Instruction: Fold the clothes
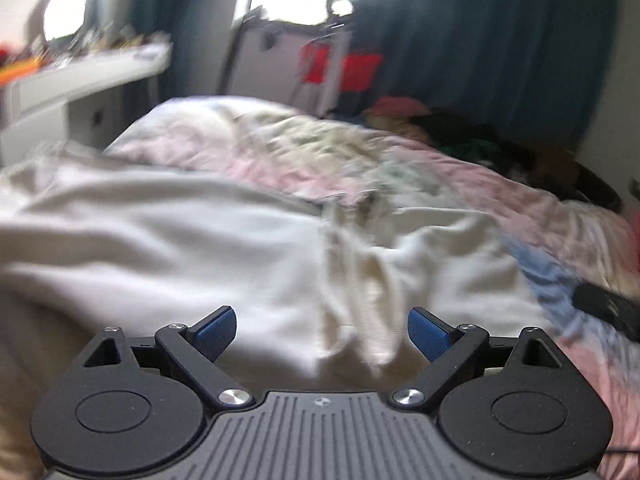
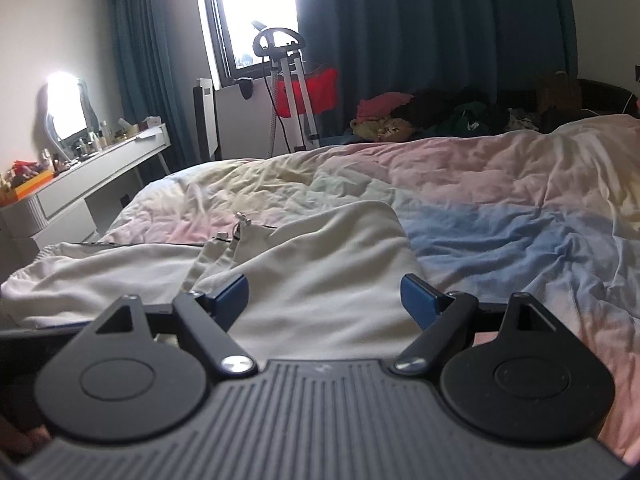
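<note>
Cream garment (image 2: 320, 280) lies spread and rumpled on the bed (image 2: 500, 208), on the near-left part of the pastel pink, blue and yellow duvet. Two drawstrings with metal tips (image 2: 240, 222) sit near its far edge, by a dark-trimmed hem. In the left wrist view the same cream cloth (image 1: 200, 248) fills the foreground, heavily motion-blurred, folds running across.

My right hand-held gripper (image 2: 323, 294) hovers just over the garment, blue pads (image 2: 416, 300) spread wide apart, nothing between them. My left hand-held gripper (image 1: 322, 330) is likewise over the cloth with pads (image 1: 218, 328) well apart, gripping nothing; whether it touches fabric, cannot tell through the blur.

At the bed's far side, a pile of clothes (image 2: 440, 116): red, dark, green, mustard. Behind it teal curtains (image 2: 420, 32) and a bright window (image 2: 256, 8). A garment steamer stand (image 2: 288, 80) is beside the bed below the window, something red (image 2: 320, 88) behind it. Left, a white dressing worktop (image 2: 100, 164) with a lit mirror (image 2: 68, 108), bottles and clutter, an orange box (image 2: 34, 186) at its near end.
</note>
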`<move>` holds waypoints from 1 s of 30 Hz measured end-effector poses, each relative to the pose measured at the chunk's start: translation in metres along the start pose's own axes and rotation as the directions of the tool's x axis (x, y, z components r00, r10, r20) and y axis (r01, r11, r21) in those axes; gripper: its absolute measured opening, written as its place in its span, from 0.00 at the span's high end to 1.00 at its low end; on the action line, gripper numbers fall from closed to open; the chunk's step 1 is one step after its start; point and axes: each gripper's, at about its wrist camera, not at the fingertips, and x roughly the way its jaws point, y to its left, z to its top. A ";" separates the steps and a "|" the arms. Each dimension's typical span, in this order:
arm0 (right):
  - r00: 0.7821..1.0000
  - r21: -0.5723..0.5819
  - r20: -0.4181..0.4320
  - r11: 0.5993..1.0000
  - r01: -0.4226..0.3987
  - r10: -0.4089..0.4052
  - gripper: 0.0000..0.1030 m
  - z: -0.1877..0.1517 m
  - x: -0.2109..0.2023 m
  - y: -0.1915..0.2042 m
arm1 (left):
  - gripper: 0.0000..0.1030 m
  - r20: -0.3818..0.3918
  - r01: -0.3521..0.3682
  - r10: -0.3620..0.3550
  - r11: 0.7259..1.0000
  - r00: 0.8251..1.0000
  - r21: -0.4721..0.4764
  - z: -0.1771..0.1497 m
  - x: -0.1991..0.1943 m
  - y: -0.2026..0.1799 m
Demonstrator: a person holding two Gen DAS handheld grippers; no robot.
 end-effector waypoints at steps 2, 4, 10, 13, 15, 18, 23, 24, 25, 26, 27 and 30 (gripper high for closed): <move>1.000 0.002 0.002 1.000 0.003 -0.003 0.18 0.000 -0.002 -0.001 | 0.09 0.060 0.008 -0.001 0.994 0.998 -0.110 0.015 -0.016 0.028; 1.000 0.011 0.002 1.000 0.011 -0.011 0.18 -0.001 -0.003 -0.002 | 0.04 0.122 -0.022 0.049 0.977 0.991 -0.213 0.032 -0.033 0.061; 1.000 0.043 -0.013 0.999 0.005 -0.005 0.18 -0.001 -0.001 -0.008 | 0.03 0.058 -0.092 0.131 0.891 0.990 -0.445 0.072 -0.053 0.187; 1.000 0.040 -0.030 0.999 0.000 0.001 0.18 -0.003 0.004 -0.006 | 0.03 -0.051 -0.204 0.201 0.885 0.978 -0.418 0.075 -0.049 0.241; 0.999 0.030 -0.043 1.000 -0.004 0.005 0.18 -0.005 0.008 -0.003 | 0.03 -0.121 -0.232 0.199 0.881 0.972 -0.413 0.069 -0.040 0.272; 0.998 0.011 -0.062 1.000 -0.010 0.011 0.18 -0.008 0.016 0.003 | 0.03 -0.142 -0.171 0.111 0.822 0.984 -0.543 0.047 -0.023 0.317; 0.995 -0.008 -0.101 1.000 -0.015 0.014 0.18 -0.014 0.039 0.012 | 0.08 -0.019 -0.051 0.053 0.693 0.998 -0.719 0.028 0.000 0.374; 0.993 -0.017 -0.114 1.000 -0.012 0.010 0.18 -0.016 0.044 0.014 | 0.09 0.002 -0.051 0.075 0.696 0.997 -0.716 0.030 0.002 0.378; 0.992 -0.024 -0.127 1.000 -0.008 0.005 0.18 -0.018 0.049 0.016 | 0.08 0.019 -0.053 0.095 0.704 0.995 -0.708 0.032 0.005 0.382; 0.990 -0.027 -0.143 1.000 -0.002 -0.001 0.18 -0.020 0.056 0.016 | 0.08 0.028 -0.062 0.113 0.716 0.993 -0.695 0.035 0.009 0.384; 0.987 -0.029 -0.158 1.000 0.003 -0.008 0.18 -0.021 0.062 0.017 | 0.08 0.033 -0.073 0.131 0.724 0.991 -0.686 0.038 0.014 0.386; 0.979 -0.038 -0.204 0.999 0.019 -0.027 0.18 -0.027 0.082 0.019 | 0.09 0.027 -0.133 0.193 0.762 0.981 -0.634 0.052 0.026 0.383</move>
